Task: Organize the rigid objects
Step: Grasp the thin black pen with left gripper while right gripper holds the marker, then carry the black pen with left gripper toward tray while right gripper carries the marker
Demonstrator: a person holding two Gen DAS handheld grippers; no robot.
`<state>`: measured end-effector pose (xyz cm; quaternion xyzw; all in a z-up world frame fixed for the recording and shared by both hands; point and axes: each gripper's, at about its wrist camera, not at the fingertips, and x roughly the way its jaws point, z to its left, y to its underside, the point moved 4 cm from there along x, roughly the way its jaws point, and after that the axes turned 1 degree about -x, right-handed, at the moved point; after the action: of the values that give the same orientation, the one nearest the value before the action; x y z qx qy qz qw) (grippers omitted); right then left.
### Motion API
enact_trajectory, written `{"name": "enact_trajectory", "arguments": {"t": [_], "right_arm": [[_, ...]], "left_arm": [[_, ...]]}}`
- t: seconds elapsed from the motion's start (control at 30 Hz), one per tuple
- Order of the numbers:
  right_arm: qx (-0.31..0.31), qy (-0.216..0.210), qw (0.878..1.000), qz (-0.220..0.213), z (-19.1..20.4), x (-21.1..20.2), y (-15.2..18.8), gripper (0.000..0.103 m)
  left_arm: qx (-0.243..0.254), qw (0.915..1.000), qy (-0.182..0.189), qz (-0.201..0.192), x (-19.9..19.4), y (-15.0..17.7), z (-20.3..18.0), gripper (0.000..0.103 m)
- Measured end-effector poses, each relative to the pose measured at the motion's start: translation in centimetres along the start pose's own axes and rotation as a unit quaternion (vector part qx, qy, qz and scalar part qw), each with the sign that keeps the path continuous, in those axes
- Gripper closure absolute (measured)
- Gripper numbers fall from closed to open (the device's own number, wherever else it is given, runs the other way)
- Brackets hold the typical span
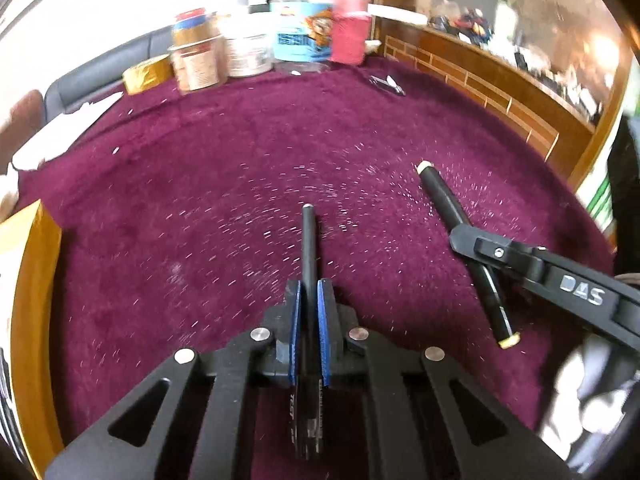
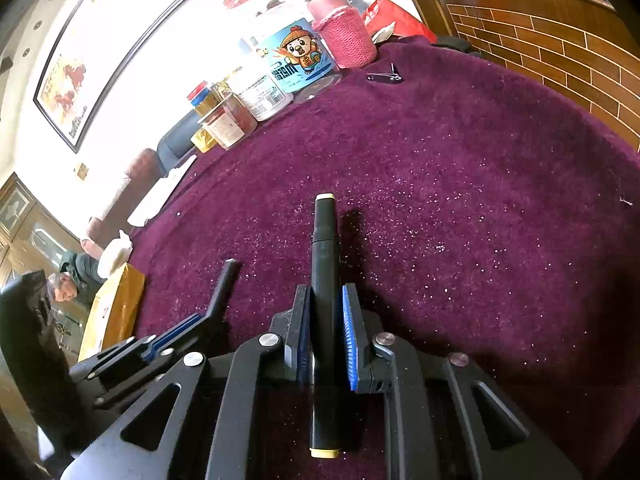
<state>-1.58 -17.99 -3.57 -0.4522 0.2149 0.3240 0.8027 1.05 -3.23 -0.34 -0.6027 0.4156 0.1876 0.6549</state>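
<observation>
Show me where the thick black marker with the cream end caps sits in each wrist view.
Left wrist view: the marker lies at right of centre, slanted, clamped near its middle by the right gripper.
Right wrist view: the marker runs up the centre, between the blue-padded fingers.
Shared landmark: the pink knitted bottle at the far edge of the purple cloth.

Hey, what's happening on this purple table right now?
A person is working two handheld grippers over the plush purple tablecloth. The left gripper is shut on a slim black pen; the right gripper is shut on a thicker black marker with cream end caps. Jars and a pink knitted-sleeve flask stand untouched at the far edge.
</observation>
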Motion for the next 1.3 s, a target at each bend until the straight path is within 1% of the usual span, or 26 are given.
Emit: {"name": "enact_trajectory", "arguments": {"t": [0.17, 0.2, 0.3, 0.4, 0.47, 0.53, 0.57, 0.67, 0.7, 0.8, 0.87, 0.93, 1.07, 1.17, 1.23, 1.27, 1.3], "right_arm": [[0.0, 0.002, 1.0, -0.002, 0.0, 0.0, 0.0, 0.089], [-0.002, 0.004, 1.0, -0.001, 0.1, 0.0, 0.1, 0.089], [-0.013, 0.008, 1.0, 0.009, 0.5, 0.0, 0.2, 0.089], [-0.003, -0.016, 1.0, 0.024, 1.1, -0.4, 0.6, 0.089], [0.002, -0.031, 0.999, 0.024, 1.7, -1.1, 0.8, 0.089], [0.002, -0.056, 0.998, 0.024, 2.9, -1.9, 0.9, 0.089], [0.0, -0.068, 0.997, 0.025, 3.7, -2.3, 1.0, 0.089], [-0.016, -0.097, 0.995, 0.03, 6.9, -3.1, 1.5, 0.089], [-0.023, -0.112, 0.993, 0.035, 8.3, -3.2, 1.7, 0.089], [-0.039, -0.143, 0.988, 0.052, 11.7, -2.8, 2.5, 0.089], [-0.05, -0.162, 0.983, 0.066, 14.0, -2.4, 3.1, 0.089], [-0.063, -0.185, 0.977, 0.086, 16.8, -1.7, 4.0, 0.089], [-0.091, -0.21, 0.966, 0.119, 21.3, -0.5, 6.1, 0.089], [-0.11, -0.228, 0.955, 0.158, 25.1, 1.1, 8.6, 0.089], [-0.12, -0.235, 0.947, 0.183, 26.9, 2.2, 10.3, 0.089], [-0.123, -0.233, 0.945, 0.191, 27.4, 2.7, 10.8, 0.089], [-0.129, -0.233, 0.943, 0.202, 28.3, 3.3, 11.6, 0.089]], "left_arm": [[-0.052, 0.9977, 0.038, -0.024, -4.2, 1.2, 2.5, 0.098], [-0.068, 0.996, 0.05, -0.03, -5.3, 1.5, 3.3, 0.098], [-0.103, 0.9909, 0.069, -0.052, -8.7, 2.6, 5.9, 0.097], [-0.137, 0.9841, 0.077, -0.081, -12.2, 3.8, 9.1, 0.097], [-0.162, 0.9784, 0.075, -0.104, -14.5, 4.6, 11.9, 0.097], [-0.18, 0.9743, 0.065, -0.119, -16.1, 5.4, 14.2, 0.097], [-0.195, 0.9705, 0.056, -0.131, -17.4, 6.2, 16.1, 0.097], [-0.224, 0.962, 0.035, -0.152, -19.6, 8.1, 19.7, 0.097], [-0.239, 0.9571, 0.028, -0.162, -20.6, 9.0, 21.3, 0.097], [-0.267, 0.9478, 0.018, -0.174, -22.2, 10.9, 24.3, 0.097], [-0.282, 0.944, 0.008, -0.171, -22.3, 11.9, 25.9, 0.097], [-0.298, 0.941, 0.004, -0.16, -22.0, 12.9, 27.5, 0.097], [-0.326, 0.9371, 0.02, -0.124, -20.4, 14.9, 30.1, 0.096], [-0.345, 0.9317, 0.036, -0.109, -19.6, 15.2, 31.3, 0.097], [-0.341, 0.9355, 0.016, -0.089, -18.6, 15.2, 32.0, 0.097], [-0.339, 0.9372, 0.01, -0.08, -18.0, 15.1, 32.2, 0.097], [-0.342, 0.9372, 0.007, -0.067, -17.2, 15.1, 32.6, 0.097]]}}
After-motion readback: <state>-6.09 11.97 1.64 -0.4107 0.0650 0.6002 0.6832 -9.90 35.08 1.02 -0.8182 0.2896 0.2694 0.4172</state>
